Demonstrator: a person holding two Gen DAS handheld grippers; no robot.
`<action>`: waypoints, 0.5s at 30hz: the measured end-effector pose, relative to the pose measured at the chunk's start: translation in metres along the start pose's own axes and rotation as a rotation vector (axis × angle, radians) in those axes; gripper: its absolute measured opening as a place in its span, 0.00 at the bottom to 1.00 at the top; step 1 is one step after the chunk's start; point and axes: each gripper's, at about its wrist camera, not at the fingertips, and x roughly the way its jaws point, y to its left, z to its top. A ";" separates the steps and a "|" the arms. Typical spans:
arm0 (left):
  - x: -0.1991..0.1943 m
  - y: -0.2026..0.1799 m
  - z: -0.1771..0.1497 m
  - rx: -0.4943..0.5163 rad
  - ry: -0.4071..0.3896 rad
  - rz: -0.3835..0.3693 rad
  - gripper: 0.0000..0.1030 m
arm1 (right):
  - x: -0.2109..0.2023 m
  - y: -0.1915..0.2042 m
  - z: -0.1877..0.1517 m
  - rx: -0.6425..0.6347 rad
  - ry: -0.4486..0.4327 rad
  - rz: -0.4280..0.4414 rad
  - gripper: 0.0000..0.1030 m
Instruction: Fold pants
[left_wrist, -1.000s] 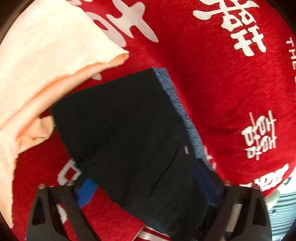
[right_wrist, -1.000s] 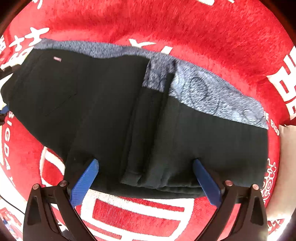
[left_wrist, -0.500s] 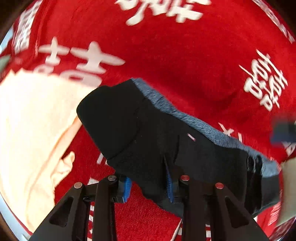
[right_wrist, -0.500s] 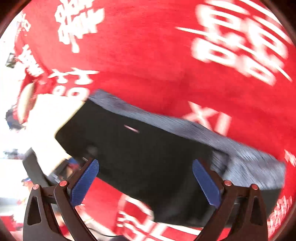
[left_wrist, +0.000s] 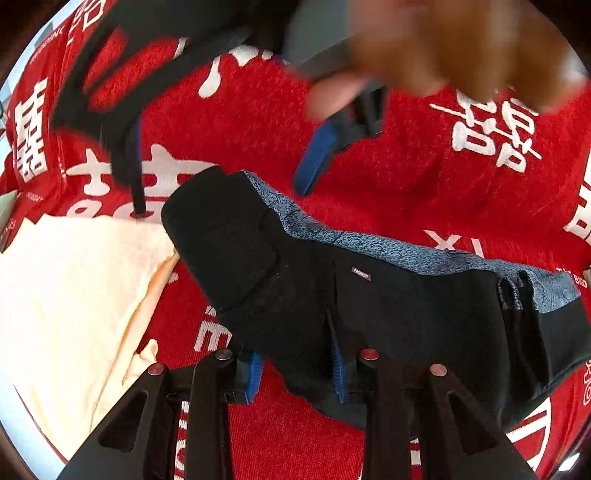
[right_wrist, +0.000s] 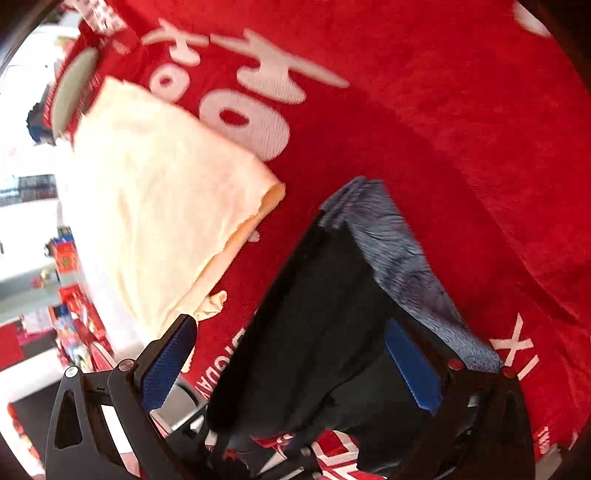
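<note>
Black pants (left_wrist: 388, 306) with a grey-blue waistband lay folded on the red cloth (left_wrist: 388, 177), beside a cream garment (left_wrist: 74, 295). The left gripper (left_wrist: 295, 369) was pinched shut on their near edge. The right gripper (left_wrist: 221, 173) (blurred in the left view) hung spread wide above, gripping nothing, held by a hand (left_wrist: 461, 48).

You have one pair of black pants (left_wrist: 388, 306), one cream cloth (left_wrist: 74, 295), one red blanket (left_wrist: 388, 177), and two grippers: left gripper (left_wrist: 297, 369), right gripper (right_wrist: 291, 365).

Matt black knit pants (left_wrist: 388, 306) (heathered grey waistband) on fuzzy red cloth (left_wrist: 388, 177)
</note>
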 end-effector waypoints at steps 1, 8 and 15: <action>-0.001 -0.001 0.000 0.005 -0.003 0.001 0.31 | 0.006 0.001 0.001 -0.004 0.031 -0.011 0.99; -0.003 -0.008 0.003 0.029 -0.001 -0.015 0.31 | 0.009 -0.027 -0.017 0.073 0.033 -0.001 0.16; -0.028 -0.031 0.015 0.074 -0.058 -0.054 0.31 | -0.036 -0.060 -0.072 0.133 -0.159 0.135 0.15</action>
